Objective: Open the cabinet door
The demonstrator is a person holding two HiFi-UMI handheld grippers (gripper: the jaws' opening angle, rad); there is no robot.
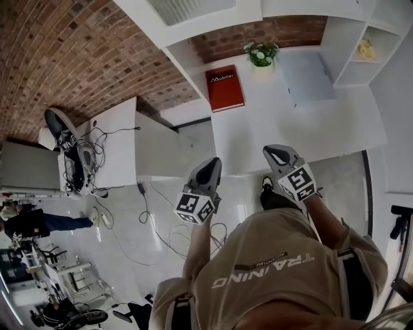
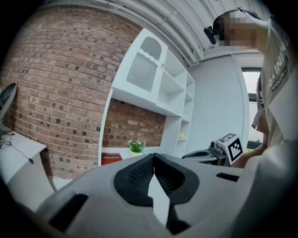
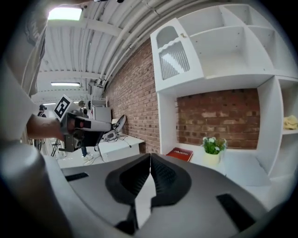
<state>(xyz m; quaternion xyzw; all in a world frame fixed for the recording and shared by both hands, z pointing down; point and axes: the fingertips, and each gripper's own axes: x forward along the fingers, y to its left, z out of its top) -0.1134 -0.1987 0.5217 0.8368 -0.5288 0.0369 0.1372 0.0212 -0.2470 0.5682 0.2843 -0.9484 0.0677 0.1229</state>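
The white upper cabinet door (image 3: 175, 56), with a slatted panel and an arched top, hangs closed at the left end of a white shelf unit; it also shows in the left gripper view (image 2: 142, 69) and at the head view's top edge (image 1: 188, 8). My left gripper (image 1: 210, 169) and right gripper (image 1: 278, 155) are held side by side in front of the unit's white counter (image 1: 284, 122), well short of the door. Both are shut with nothing between them: the left gripper's (image 2: 153, 156) tips meet, and so do the right gripper's (image 3: 150, 155).
A red book (image 1: 224, 87) and a small potted plant (image 1: 261, 54) stand on the counter against the brick wall. A white desk (image 1: 113, 145) with cables and a chair (image 1: 64, 148) is on the left. Cables (image 1: 155, 222) trail over the floor. A person (image 1: 39, 222) stands far left.
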